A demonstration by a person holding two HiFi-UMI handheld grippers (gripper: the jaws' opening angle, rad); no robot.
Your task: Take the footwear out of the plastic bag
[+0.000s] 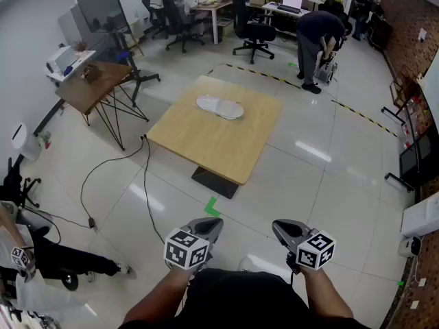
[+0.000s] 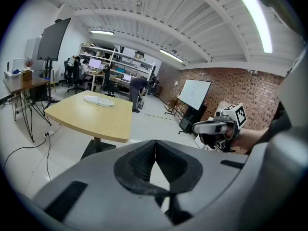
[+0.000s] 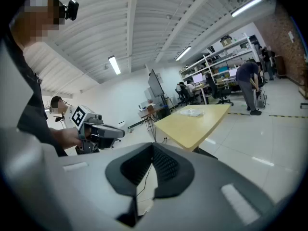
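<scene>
A clear plastic bag with white footwear inside lies at the far end of a square wooden table. The bag also shows in the left gripper view and, small, in the right gripper view. My left gripper and right gripper are held low, well short of the table, over the floor. Both are shut with nothing between the jaws. Each gripper view shows the other gripper to its side: the right gripper and the left gripper.
A black cable runs over the floor left of the table. A smaller desk on black legs stands at the left. People sit at desks at the back, and one person bends over beyond striped floor tape. Another person stands at the left edge.
</scene>
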